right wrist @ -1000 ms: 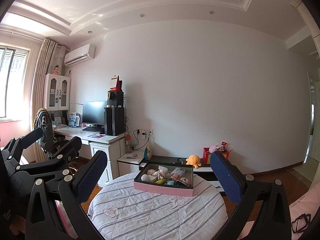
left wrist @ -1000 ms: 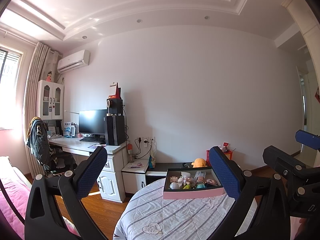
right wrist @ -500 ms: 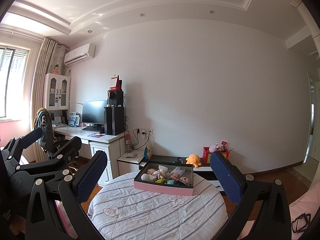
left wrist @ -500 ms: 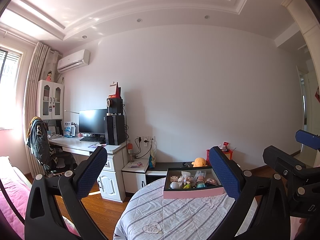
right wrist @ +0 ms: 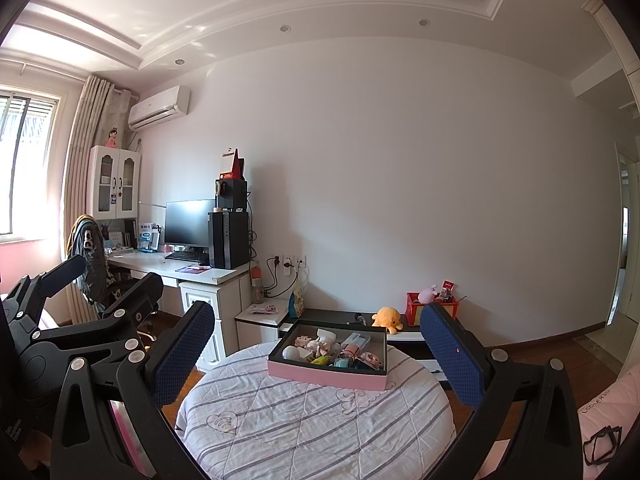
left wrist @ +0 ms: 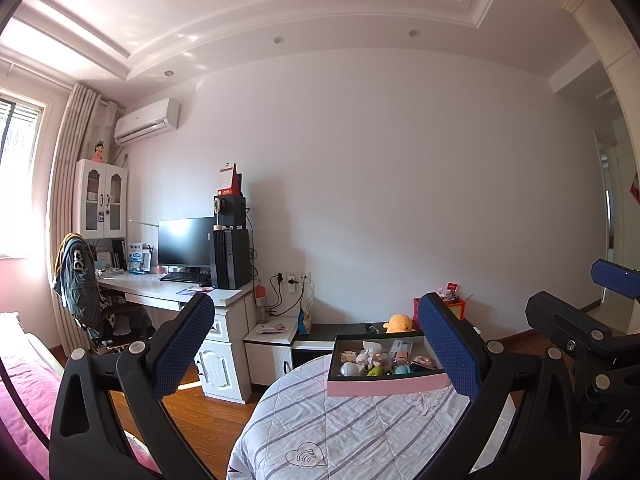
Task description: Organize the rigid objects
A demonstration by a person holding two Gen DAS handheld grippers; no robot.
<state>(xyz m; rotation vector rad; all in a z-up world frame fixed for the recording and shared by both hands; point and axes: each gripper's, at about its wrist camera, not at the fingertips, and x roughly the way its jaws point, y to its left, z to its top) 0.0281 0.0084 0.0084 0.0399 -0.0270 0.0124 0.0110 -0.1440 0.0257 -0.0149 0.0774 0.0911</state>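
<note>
A round surface [right wrist: 320, 420] fills the lower middle of the frame. A white cloth [right wrist: 280, 440] with grey stripes and a little heart covers it. One pink box [right wrist: 326, 375] sits on the cloth, at the far side. The box is dark inside and full of small things [right wrist: 332, 350], too tiny to tell apart.

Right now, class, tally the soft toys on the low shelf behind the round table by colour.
Orange soft toy: 1
Pink soft toy: 1
Total: 2
</note>
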